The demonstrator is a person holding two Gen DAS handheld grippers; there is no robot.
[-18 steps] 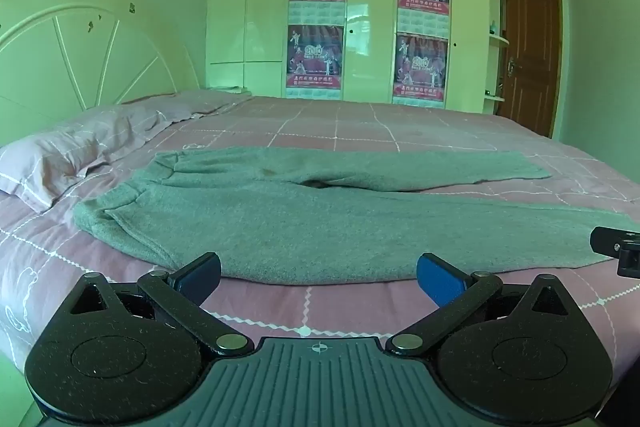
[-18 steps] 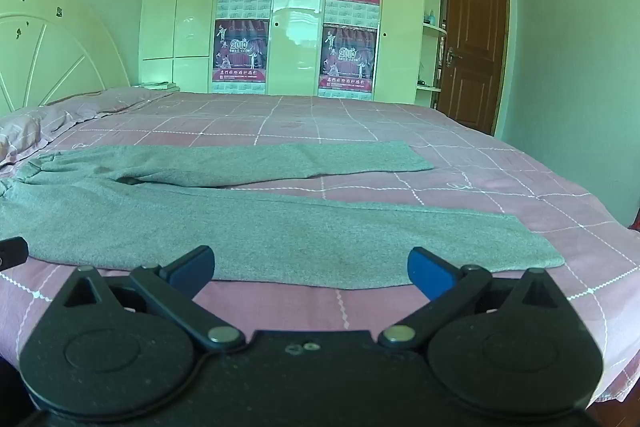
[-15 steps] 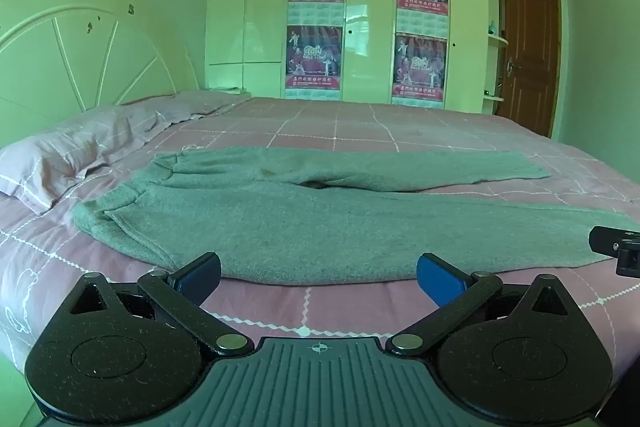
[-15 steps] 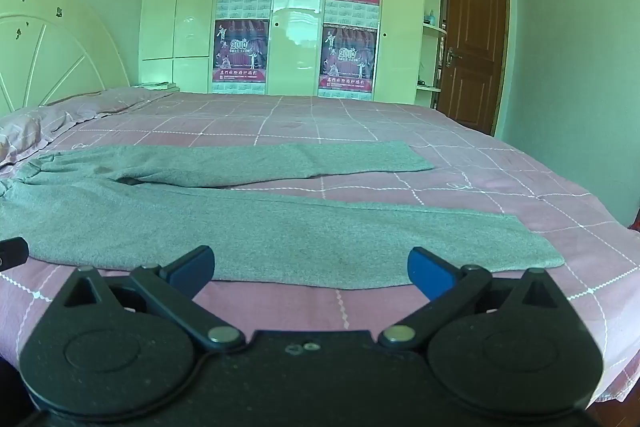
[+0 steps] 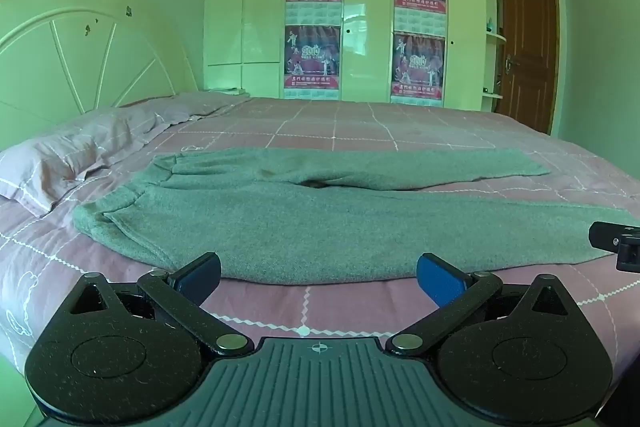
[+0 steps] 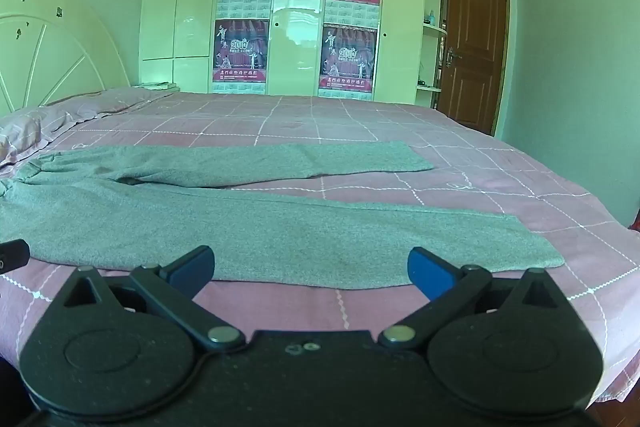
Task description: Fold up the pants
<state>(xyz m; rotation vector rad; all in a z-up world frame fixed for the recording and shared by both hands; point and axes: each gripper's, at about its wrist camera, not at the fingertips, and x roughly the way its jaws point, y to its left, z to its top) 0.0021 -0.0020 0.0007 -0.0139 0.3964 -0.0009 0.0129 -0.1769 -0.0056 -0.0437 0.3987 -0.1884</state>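
Grey pants (image 5: pixel 304 223) lie flat across the pink checked bed (image 5: pixel 360 123), waistband at the left, both legs stretched to the right and spread apart. The same pants (image 6: pixel 256 227) fill the right wrist view, with the near leg's cuff at the right. My left gripper (image 5: pixel 319 277) hovers open just short of the near edge of the pants, close to the waist end, with nothing between its blue pads. My right gripper (image 6: pixel 310 267) is open too, over the near edge of the near leg. A black tip of the right gripper (image 5: pixel 614 241) shows at the right edge of the left wrist view.
A pink pillow (image 5: pixel 68 159) lies at the left by the white headboard (image 5: pixel 80 63). White wardrobes with posters (image 6: pixel 296 15) stand behind the bed. A brown door (image 6: pixel 472 47) is at the back right. The bed's near edge runs under both grippers.
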